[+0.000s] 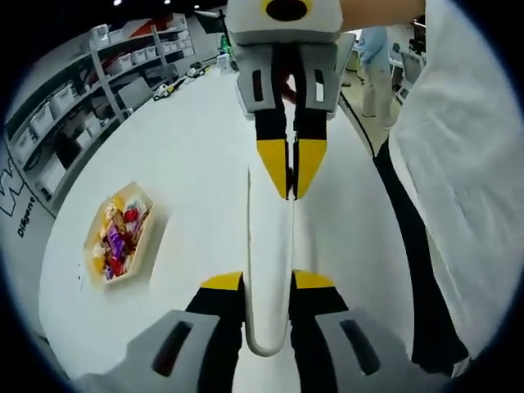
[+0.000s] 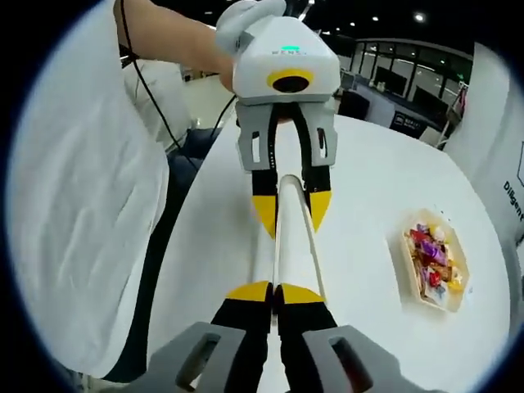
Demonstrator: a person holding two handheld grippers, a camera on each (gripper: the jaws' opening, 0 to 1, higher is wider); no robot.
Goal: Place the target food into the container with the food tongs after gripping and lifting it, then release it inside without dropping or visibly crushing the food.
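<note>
White food tongs [image 1: 270, 246] hang lengthwise above the white table, held between both grippers, which face each other. My left gripper [image 1: 268, 281] is shut on the tongs' broad rounded end. My right gripper [image 1: 291, 168] comes in from the top, shut on the narrow end. In the right gripper view the tongs [image 2: 291, 237] run from my right gripper [image 2: 274, 292] up to the left gripper [image 2: 292, 211]. A pale hexagonal tray [image 1: 152, 214] holds several colourful wrapped sweets [image 1: 119, 237] left of the tongs. The same tray [image 2: 465, 266] and sweets [image 2: 430, 258] lie to the right.
The round white table [image 1: 196, 131] has bare surface around the tray. A person in a white top [image 1: 467, 188] stands close at the table's edge, dark trousers [image 2: 168, 237] showing. Shelves with bins [image 1: 74, 98] stand beyond the table. Another person [image 1: 378, 74] stands far off.
</note>
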